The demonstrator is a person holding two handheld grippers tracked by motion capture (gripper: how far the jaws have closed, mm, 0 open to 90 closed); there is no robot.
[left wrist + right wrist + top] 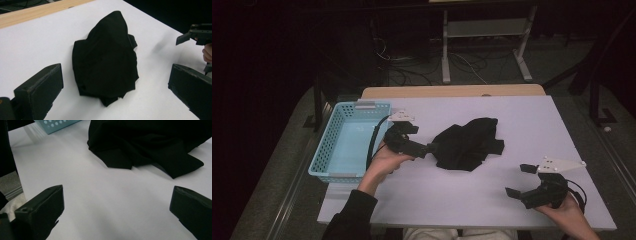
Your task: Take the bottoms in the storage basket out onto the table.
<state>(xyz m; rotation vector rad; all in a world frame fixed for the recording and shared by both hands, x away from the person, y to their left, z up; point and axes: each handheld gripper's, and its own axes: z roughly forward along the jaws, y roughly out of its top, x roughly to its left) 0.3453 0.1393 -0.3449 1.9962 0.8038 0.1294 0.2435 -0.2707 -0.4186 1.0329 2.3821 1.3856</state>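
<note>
Jaws apart, the left gripper (pixel 432 147) noses the cloth's (pixel 468 144) nine-o'clock edge to grab it, while the right gripper (pixel 521 180), jaws also apart, waits at five o'clock.

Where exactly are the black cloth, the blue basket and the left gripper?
Cloth (pixel 467 142): high view, middle of the crumpled heap.
Basket (pixel 326 140): high view, its perforated left wall.
Left gripper (pixel 432 148): high view, midway between its fingertips, at the cloth's edge.
</note>
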